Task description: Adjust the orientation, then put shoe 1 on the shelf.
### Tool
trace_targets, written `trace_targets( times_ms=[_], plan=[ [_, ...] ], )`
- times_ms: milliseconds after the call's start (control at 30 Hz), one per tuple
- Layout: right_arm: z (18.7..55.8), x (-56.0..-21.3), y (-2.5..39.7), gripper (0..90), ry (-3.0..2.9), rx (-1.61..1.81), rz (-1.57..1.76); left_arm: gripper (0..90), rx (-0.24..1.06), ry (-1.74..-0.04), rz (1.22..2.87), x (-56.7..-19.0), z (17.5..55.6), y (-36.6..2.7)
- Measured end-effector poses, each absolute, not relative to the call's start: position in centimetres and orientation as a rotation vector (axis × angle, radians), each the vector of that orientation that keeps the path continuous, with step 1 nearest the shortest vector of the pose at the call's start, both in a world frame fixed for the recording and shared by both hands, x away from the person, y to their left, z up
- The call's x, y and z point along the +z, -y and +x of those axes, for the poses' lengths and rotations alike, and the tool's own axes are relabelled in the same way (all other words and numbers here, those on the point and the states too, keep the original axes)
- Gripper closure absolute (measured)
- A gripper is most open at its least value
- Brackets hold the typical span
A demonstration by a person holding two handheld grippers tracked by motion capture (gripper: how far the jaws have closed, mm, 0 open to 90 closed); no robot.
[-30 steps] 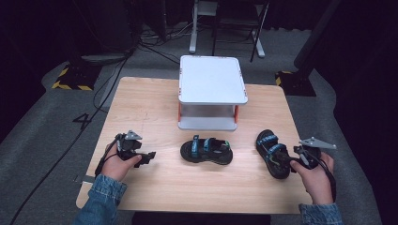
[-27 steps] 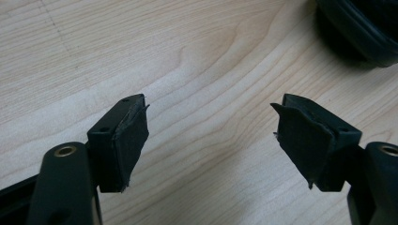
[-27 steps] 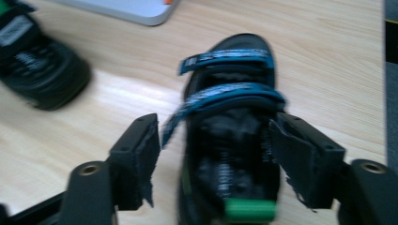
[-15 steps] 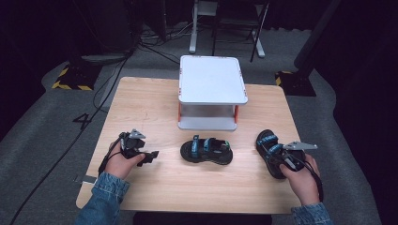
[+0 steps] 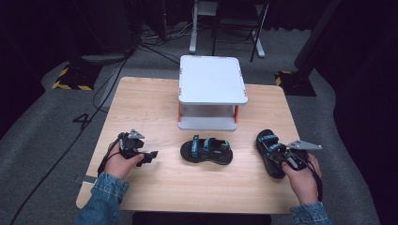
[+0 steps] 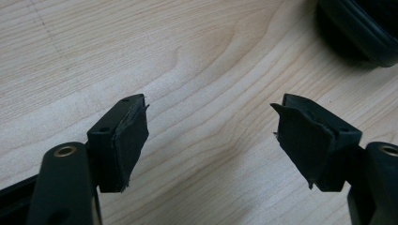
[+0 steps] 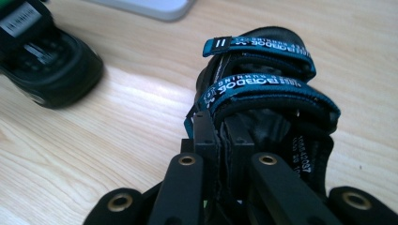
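Note:
Two black sandals with teal straps lie on the wooden table (image 5: 150, 103). One sandal (image 5: 206, 150) (image 7: 42, 56) is at the front centre, and its sole edge (image 6: 361, 28) shows in the left gripper view. The other sandal (image 5: 268, 147) (image 7: 263, 89) lies at the right. My right gripper (image 5: 284, 157) (image 7: 220, 131) is shut at this sandal's near end, where a thin teal heel strap runs between the jaws. My left gripper (image 5: 152, 156) (image 6: 211, 136) is open over bare wood, left of the centre sandal, with nothing in it.
A white two-level stand (image 5: 212, 79) (image 7: 150, 7) sits at the back centre of the table, just behind the centre sandal. Dark floor, cables and chair legs lie beyond the table's far edge.
My right gripper has moved left and forward onto the right sandal's near end. The left gripper and both sandals have hardly shifted.

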State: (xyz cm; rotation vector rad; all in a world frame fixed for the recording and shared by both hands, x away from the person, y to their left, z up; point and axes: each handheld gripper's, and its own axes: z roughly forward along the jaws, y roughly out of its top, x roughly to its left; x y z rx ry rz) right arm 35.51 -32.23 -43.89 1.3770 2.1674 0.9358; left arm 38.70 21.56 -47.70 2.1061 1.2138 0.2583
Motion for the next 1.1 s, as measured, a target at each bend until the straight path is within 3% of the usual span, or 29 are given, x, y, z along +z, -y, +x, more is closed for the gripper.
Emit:
trace_targets(
  times_ms=[533,1100],
  plan=[
    [35.1,-40.7,28.8,86.7,-2.188,1.085,1.188,25.7,0.286,-1.240,2.090,-47.5,37.8,-22.7],
    [39.1,-38.2,23.1,86.7,-2.316,1.136,1.023,25.9,0.304,-1.307,2.069,-47.8,35.7,-25.0]
  ],
)
